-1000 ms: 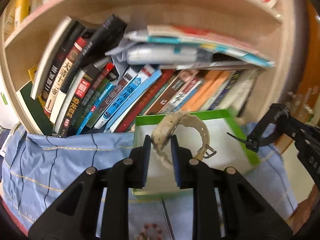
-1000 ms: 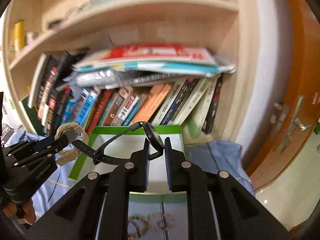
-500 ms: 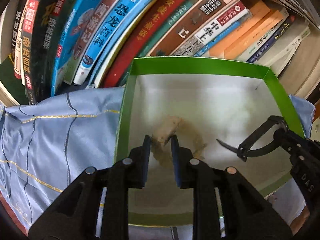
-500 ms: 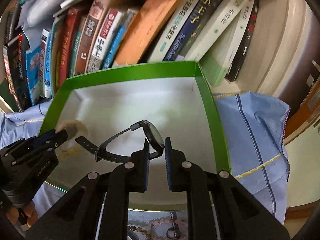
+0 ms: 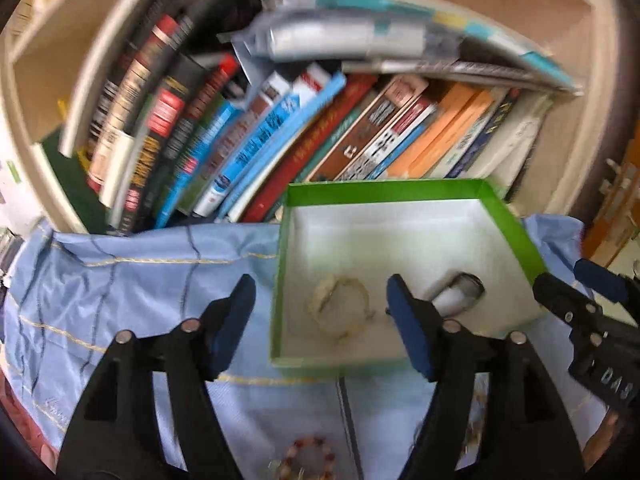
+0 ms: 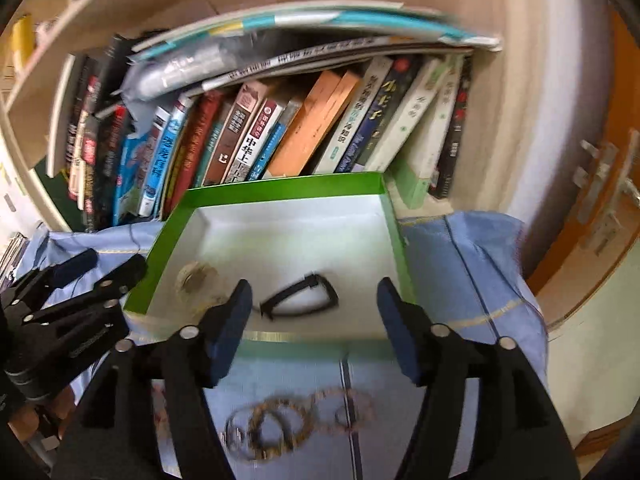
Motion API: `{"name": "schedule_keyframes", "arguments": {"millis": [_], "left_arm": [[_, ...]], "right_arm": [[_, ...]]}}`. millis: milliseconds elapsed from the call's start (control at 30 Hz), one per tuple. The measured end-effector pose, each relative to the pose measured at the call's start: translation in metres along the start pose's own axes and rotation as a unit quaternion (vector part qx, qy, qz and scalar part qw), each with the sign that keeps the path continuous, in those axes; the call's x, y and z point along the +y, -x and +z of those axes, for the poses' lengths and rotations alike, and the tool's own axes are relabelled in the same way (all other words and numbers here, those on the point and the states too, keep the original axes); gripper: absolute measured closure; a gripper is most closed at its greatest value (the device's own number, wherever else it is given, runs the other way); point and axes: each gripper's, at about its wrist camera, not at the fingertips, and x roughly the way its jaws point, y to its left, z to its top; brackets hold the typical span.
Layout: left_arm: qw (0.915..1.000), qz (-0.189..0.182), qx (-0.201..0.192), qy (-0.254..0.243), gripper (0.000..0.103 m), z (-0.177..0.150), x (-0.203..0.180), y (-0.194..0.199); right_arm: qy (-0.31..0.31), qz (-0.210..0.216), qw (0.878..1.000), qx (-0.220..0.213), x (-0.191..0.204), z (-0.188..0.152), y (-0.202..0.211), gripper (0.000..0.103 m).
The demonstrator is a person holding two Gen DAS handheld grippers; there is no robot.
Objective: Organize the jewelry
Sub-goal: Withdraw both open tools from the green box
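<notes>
A green-rimmed box [image 6: 280, 192] is set on a blue cloth [image 5: 140, 280] in front of a bookshelf [image 6: 300, 128], where it serves as the collecting tray for the jewelry. Inside it, a beige wristwatch [image 5: 340, 308] is seen lying toward the left side of the white floor, and a black wristwatch [image 6: 304, 296] lies apart from it toward the middle; in the left wrist view the black one is blurred and only partly readable.

The jaws of both tools have just been opening. The left gripper [image 5: 320, 320] is spread wide with nothing held; the beige watch is framed between its fingers but lies free on the box floor, not touched by the pads. The right gripper [image 6: 312, 320] is likewise spread wide and empty, the black watch lying loose beyond its fingertips. Both watches are judged to be delivered.

Beaded bracelets [image 6: 296, 420] are left on the cloth in front of the box, close below the grippers, and a further beaded bracelet [image 5: 308, 456] is visible at the bottom of the left view. These are judged to be what remains to be gathered
</notes>
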Motion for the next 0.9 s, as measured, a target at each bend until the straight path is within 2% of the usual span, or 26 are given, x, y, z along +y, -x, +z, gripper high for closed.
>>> {"name": "schedule_keyframes", "arguments": {"millis": [67,133,200,267,400,467,600,633,700,867,900], "left_arm": [[0.9995,0.004,-0.029,0.008,0.023,-0.020,0.006,0.031],[0.9988,0.006,-0.047,0.012,0.020,-0.037,0.011,0.051],[0.9984,0.010,-0.052,0.020,0.019,-0.058,0.018,0.064],[0.9988,0.007,-0.039,0.029,0.018,-0.086,0.025,0.068],[0.9990,0.010,0.025,0.035,0.018,-0.133,0.037,0.050],[0.9983,0.018,0.044,0.032,0.018,-0.148,0.041,0.042],[0.9972,0.024,0.061,0.036,0.018,-0.161,0.047,0.033],[0.9972,0.021,0.062,0.037,0.018,-0.161,0.046,0.032],[0.9973,0.015,0.062,0.037,0.021,-0.161,0.046,0.032],[0.9966,0.004,0.070,0.042,0.027,-0.161,0.044,0.025],[0.9963,-0.001,0.075,0.043,0.030,-0.160,0.044,0.022]], "right_arm": [[-0.002,-0.003,1.000,-0.012,-0.006,-0.013,0.018,0.033],[-0.006,-0.005,1.000,-0.029,-0.010,-0.032,0.034,0.025],[-0.011,-0.007,0.999,-0.039,-0.018,-0.056,0.044,0.023],[-0.016,-0.007,0.999,-0.032,-0.027,-0.078,0.046,0.023],[-0.027,0.013,1.000,-0.005,-0.035,-0.120,0.032,0.023],[-0.026,0.024,0.999,0.011,-0.031,-0.131,0.022,0.024],[-0.017,0.038,0.999,0.035,-0.014,-0.136,0.002,0.042],[-0.018,0.039,0.998,0.042,-0.011,-0.135,-0.002,0.051],[-0.016,0.036,0.997,0.062,-0.002,-0.133,-0.015,0.061],[0.000,0.038,0.997,0.069,0.013,-0.129,-0.028,0.061],[0.005,0.039,0.997,0.073,0.015,-0.129,-0.030,0.066]]}}
